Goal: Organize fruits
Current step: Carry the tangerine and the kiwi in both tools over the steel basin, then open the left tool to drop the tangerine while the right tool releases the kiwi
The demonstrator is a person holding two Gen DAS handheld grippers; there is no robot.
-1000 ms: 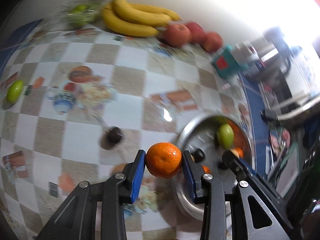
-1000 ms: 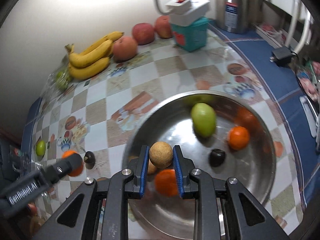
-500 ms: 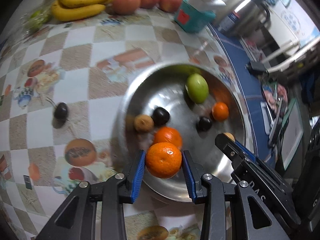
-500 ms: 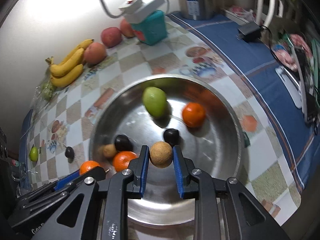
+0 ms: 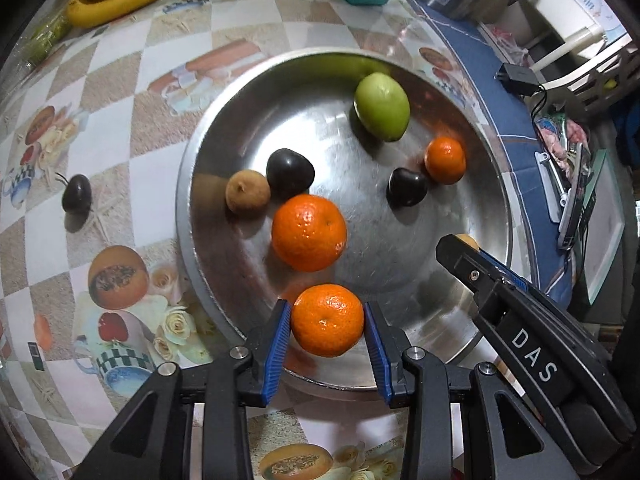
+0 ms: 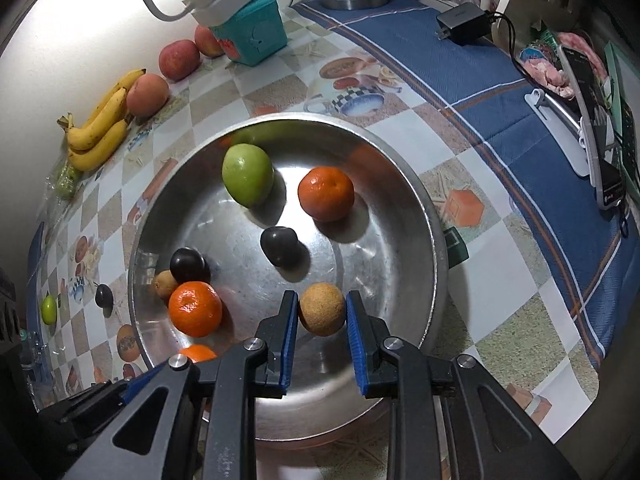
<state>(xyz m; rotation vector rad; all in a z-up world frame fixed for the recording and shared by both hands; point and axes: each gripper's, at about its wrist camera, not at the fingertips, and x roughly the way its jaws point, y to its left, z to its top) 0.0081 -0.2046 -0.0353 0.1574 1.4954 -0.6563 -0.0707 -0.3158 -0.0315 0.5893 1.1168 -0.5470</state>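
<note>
Both grippers now over the bowl [image 5: 188, 184], left gripper [image 5: 327, 326] clamped on a tangerine [image 5: 327, 320], right gripper [image 6: 322, 316] on a brown fruit [image 6: 322, 309], bowl holding two tangerines, two plums, one green fruit, checked tablecloth [image 5: 120, 92], three bananas [image 6: 98, 132].

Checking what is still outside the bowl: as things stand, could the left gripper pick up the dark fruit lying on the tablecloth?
Probably not yet. The left gripper is shut on an orange over the bowl. The dark fruit lies clear outside it.
</note>
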